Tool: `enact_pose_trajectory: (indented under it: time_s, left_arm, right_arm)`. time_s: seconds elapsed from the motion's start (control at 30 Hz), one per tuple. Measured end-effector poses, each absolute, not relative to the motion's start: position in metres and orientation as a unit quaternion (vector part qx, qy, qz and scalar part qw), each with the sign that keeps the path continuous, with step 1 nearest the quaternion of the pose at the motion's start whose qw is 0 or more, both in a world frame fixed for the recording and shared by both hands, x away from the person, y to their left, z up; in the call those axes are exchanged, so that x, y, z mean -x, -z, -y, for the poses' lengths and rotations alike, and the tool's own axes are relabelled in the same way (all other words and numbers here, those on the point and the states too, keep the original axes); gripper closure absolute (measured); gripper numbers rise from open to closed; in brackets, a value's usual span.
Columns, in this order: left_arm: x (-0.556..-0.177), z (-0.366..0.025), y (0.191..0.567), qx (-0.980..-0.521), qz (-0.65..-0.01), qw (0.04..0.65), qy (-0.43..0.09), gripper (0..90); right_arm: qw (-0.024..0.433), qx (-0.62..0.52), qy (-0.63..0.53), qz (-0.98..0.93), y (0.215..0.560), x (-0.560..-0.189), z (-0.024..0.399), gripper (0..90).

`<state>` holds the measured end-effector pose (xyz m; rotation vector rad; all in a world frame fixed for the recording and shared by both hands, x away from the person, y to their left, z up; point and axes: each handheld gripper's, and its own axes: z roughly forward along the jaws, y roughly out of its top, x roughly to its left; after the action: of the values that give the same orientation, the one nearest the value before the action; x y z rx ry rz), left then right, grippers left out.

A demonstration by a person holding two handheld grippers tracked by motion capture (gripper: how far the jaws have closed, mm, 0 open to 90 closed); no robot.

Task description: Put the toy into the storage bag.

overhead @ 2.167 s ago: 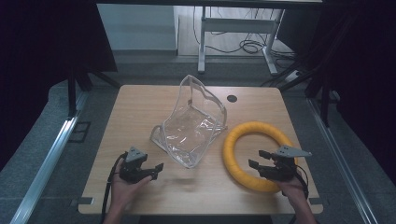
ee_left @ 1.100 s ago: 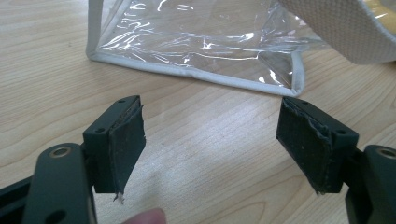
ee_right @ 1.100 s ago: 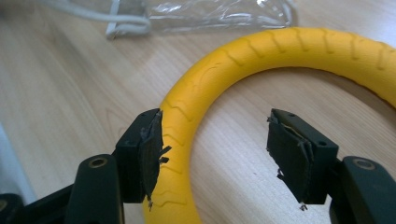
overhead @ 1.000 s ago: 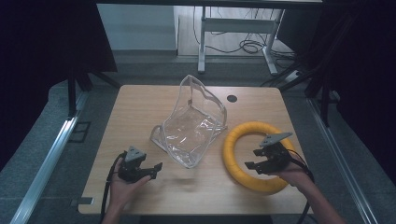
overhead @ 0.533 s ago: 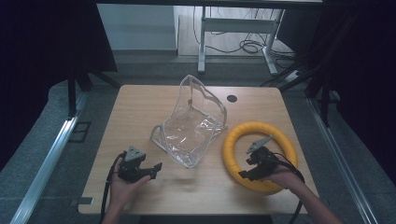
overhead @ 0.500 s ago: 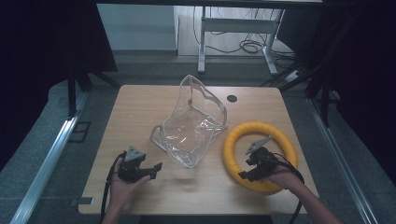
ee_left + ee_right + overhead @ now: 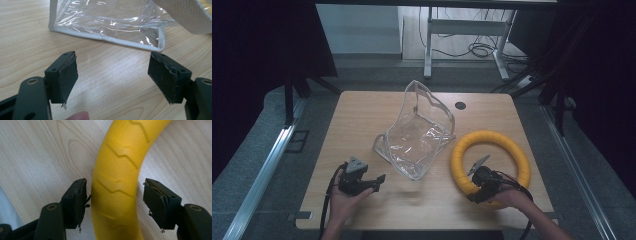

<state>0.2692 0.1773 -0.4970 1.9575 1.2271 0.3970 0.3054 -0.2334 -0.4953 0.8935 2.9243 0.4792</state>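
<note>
A yellow foam ring (image 7: 512, 145) lies flat on the right half of the wooden table (image 7: 362, 115). My right gripper (image 7: 474, 187) points down over the ring's near left part. In the right gripper view the ring (image 7: 117, 170) runs up between the jaws of that gripper (image 7: 115, 205). The jaws have just been closing, and a gap still shows at the right pad (image 7: 155, 205). A clear plastic bag (image 7: 417, 137) with a grey trim stands crumpled at the table's middle. My left gripper (image 7: 378, 183) rests open near the front left, and its jaws (image 7: 112, 75) face the bag's corner (image 7: 107, 22) with bare wood between them.
A small dark hole (image 7: 460, 105) sits in the tabletop behind the bag. Past the far edge stands a white desk frame (image 7: 437, 30) with cables on the floor. A metal rail (image 7: 257, 170) runs along the floor at the left.
My right gripper has come down and to the left onto the ring's near left part, tipping to point downward. The left gripper, bag and ring have stayed put.
</note>
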Motion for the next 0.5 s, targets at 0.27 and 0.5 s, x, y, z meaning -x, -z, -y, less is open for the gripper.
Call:
enact_pose_trajectory:
  time_s: [0.27, 0.5]
  left_arm:
    - [-0.2696, -0.1771, 0.4977, -0.771, -0.482, 0.386, -0.156, 23.8]
    - [-0.2691, -0.1780, 0.4970, -0.769, -0.483, 0.388, -0.156, 23.8]
  right_arm:
    - [0.013, -0.283, -0.126, -0.951, 0.5010, -0.3067, 0.2276, 46.8]
    - [-0.005, -0.287, -0.134, -0.948, 0.4983, -0.3123, 0.2313, 51.2]
